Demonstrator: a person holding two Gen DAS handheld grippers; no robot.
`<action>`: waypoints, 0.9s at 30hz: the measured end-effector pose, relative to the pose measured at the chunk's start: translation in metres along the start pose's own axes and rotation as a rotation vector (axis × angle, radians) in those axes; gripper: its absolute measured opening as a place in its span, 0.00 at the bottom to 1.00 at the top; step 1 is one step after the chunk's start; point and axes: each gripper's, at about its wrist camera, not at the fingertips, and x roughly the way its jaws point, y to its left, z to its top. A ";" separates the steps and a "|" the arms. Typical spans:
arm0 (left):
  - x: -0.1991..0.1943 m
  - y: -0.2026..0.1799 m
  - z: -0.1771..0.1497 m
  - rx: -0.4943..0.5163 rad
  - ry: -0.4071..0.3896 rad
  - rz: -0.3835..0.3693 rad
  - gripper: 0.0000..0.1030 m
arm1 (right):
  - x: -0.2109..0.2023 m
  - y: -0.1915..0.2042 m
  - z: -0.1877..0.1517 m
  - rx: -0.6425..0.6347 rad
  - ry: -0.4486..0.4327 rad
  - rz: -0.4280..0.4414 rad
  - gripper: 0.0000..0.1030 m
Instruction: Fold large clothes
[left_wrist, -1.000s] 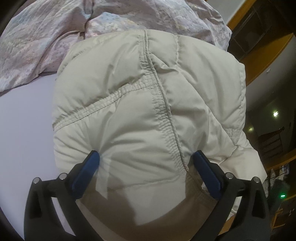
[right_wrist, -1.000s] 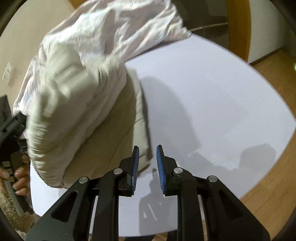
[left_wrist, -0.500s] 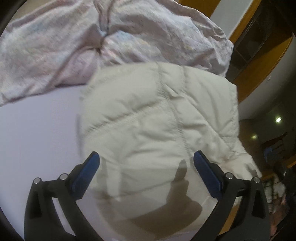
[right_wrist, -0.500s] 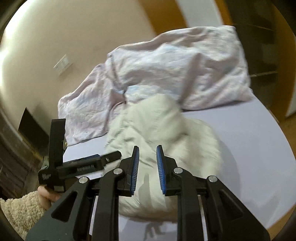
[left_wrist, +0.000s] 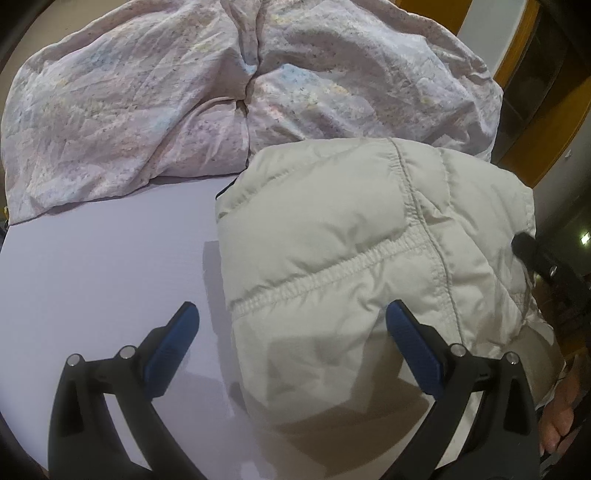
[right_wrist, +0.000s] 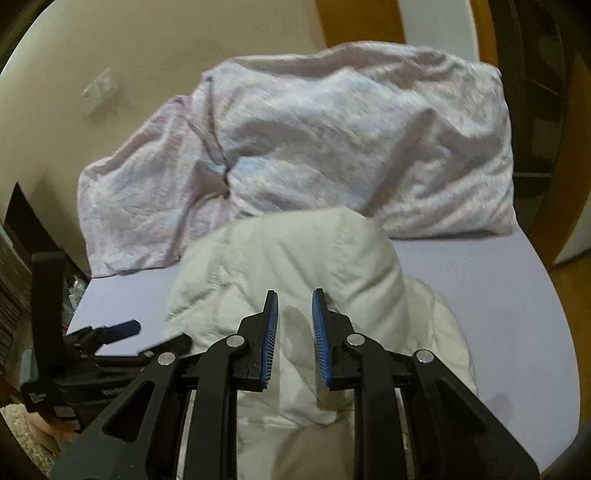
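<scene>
Since a second ago the cream quilted puffer jacket (left_wrist: 362, 258) has gone from being carried in a blurry lifted bundle to lying settled as a folded mound on the pale lilac bed sheet (left_wrist: 110, 266); right wrist camera has swung from looking at bare sheet to looking straight over the jacket

Left gripper (left_wrist: 291, 343) is spread wide, holding nothing; its right blue pad sits over the jacket's near edge, left pad over bare sheet beside the jacket. Right gripper (right_wrist: 294, 332) is only narrowly parted, nothing between the pads; it hovers above the jacket's near half, contact not clear. From the right wrist view the left gripper (right_wrist: 122, 328) is to the left of the jacket, near its edge

Jacket location: in front of the crumpled pink floral duvet (left_wrist: 221, 85), its far edge touching or just overlapping the duvet, near edge toward the person. Stitched seams face up; a dark bit at the jacket's far-left corner, cannot tell what

Step, as judged: a fold looks just laid down and released, jacket compact but lumpy and still thick. Mid-to-late in the task

Next move probably calls for picking a fresh edge, likely the near hem or a side, with both grippers clamping thick padded fabric firmly, then folding across or pressing flat. Puffy fill will likely spring back, so a deep bite is needed
</scene>
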 end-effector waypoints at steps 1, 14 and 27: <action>0.003 -0.001 0.001 0.003 0.003 -0.003 0.98 | 0.004 -0.005 -0.004 0.007 0.014 -0.014 0.20; 0.037 -0.034 0.001 0.034 0.056 -0.055 0.98 | 0.057 -0.057 -0.041 0.074 0.179 -0.087 0.18; 0.051 -0.055 -0.009 0.135 0.034 0.020 0.98 | 0.070 -0.070 -0.063 0.099 0.158 -0.088 0.18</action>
